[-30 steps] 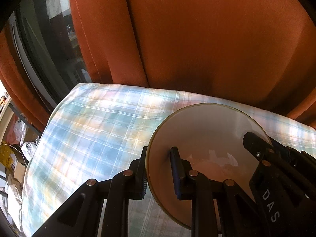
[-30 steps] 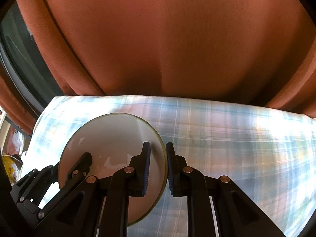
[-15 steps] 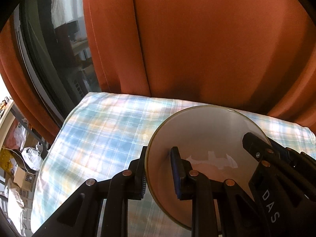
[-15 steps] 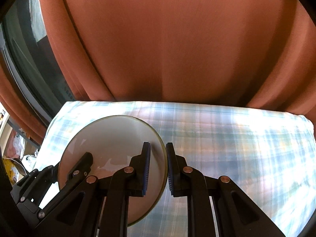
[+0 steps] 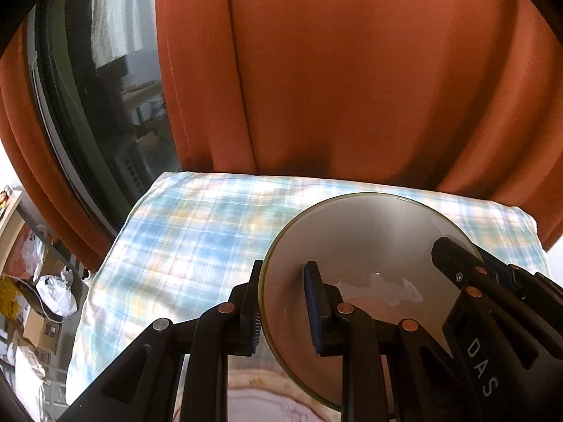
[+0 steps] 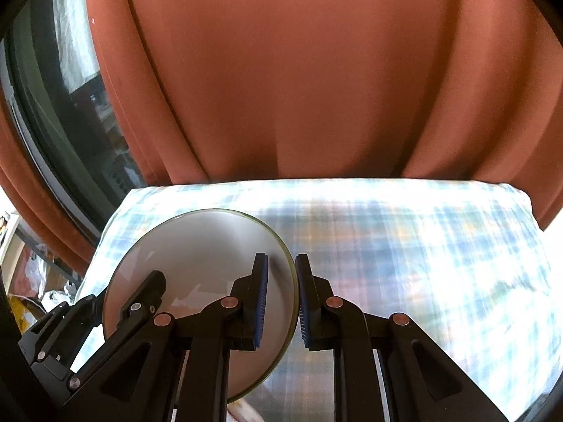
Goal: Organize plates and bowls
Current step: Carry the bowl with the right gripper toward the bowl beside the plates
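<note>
A pale grey bowl (image 5: 366, 246) with a yellowish rim is held up above the table by both grippers. My left gripper (image 5: 283, 302) is shut on its left rim, one finger inside and one outside. My right gripper (image 6: 281, 299) is shut on the right rim of the bowl (image 6: 197, 256). In the left wrist view the right gripper (image 5: 468, 274) shows at the bowl's right edge. In the right wrist view the left gripper (image 6: 140, 292) shows at the bowl's left edge. The bowl's inside looks empty and glossy.
A table with a blue plaid cloth (image 5: 197, 232) (image 6: 404, 242) lies below. Orange curtains (image 5: 352, 70) hang behind it, with a dark window (image 5: 98, 112) to the left. Bags and boxes (image 5: 42, 302) sit on the floor at far left. A pale patterned rim (image 5: 267, 394) shows under the bowl.
Both grippers have lifted and drawn back with the bowl; the table looks lower and farther away, and more curtain and window show. The grip on the bowl is unchanged.
</note>
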Available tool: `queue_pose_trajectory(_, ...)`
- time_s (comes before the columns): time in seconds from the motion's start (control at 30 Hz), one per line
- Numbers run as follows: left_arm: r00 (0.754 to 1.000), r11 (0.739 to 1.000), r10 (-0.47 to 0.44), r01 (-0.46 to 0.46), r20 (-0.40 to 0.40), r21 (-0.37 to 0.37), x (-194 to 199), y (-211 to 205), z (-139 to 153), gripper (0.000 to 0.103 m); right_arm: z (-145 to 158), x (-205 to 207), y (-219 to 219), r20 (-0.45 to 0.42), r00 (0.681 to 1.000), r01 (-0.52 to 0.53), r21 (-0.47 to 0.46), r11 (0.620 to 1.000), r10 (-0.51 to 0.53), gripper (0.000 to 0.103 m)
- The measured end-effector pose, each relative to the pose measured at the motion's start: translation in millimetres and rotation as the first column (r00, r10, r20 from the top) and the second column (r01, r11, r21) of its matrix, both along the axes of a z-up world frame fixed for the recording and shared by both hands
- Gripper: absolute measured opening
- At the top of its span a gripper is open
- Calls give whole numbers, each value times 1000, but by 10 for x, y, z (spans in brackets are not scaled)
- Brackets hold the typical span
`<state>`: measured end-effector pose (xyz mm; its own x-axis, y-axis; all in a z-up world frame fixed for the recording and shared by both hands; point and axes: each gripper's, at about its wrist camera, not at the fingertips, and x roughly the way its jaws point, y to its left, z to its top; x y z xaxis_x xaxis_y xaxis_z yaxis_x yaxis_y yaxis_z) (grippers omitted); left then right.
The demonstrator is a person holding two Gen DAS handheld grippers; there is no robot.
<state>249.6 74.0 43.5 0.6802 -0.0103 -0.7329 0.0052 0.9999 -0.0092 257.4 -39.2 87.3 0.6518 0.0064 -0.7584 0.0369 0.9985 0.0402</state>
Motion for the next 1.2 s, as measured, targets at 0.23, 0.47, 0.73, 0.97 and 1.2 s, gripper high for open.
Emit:
queue_pose_trajectory(0.23, 997, 997, -72, 72, 9, -10, -356, -98, 19, 19, 103, -535, -107, 23, 997, 71, -3, 997, -71, 19)
queue_pose_trajectory(0.47, 990, 990, -143, 143, -1, -2, -622, -321, 12, 19, 125, -971, -320, 16, 990, 142, -3, 990, -142, 19)
queue_pose_trajectory(0.73, 985, 985, -172, 172, -13, 1, -891, -674, -41, 19, 95, -1299, -689, 8, 980, 199, 24, 980, -199, 19)
queue_pose_trajectory(0.97, 984, 986, -169, 169, -52, -11, -1153, -976, -260, 19, -72, -1541, -1027, -33, 981, 192, 17, 981, -191, 19)
queue_pose_trajectory(1.2, 984, 988, -152, 152, -97, -7, -1345, -1162, -482, 19, -329, -1728, -1226, -78, 983, 165, 2, 986, -164, 19)
